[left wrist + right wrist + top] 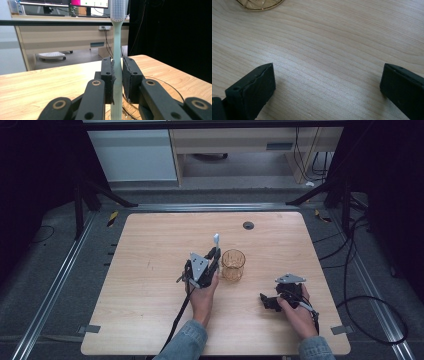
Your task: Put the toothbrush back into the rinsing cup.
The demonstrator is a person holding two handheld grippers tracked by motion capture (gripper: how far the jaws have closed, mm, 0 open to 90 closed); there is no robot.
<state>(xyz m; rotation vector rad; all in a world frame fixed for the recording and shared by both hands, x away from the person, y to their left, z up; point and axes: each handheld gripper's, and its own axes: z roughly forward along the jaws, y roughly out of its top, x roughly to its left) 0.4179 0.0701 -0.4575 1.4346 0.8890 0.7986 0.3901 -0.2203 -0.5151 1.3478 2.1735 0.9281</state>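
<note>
A pale green toothbrush stands upright between the pads of my left gripper, bristle head at the top. From the high view, my left gripper sits just left of an amber glass cup at mid-table, and the toothbrush head pokes out past the jaws. The rim of the glass cup curves behind the right jaw in the left gripper view. My right gripper rests low near the front right, jaws wide apart and pointing left; in its own view my right gripper spans only bare wood.
The wooden table has a round cable grommet near its far edge. The base of the glass cup shows at the top of the right gripper view. Metal rails and cables run beside the table.
</note>
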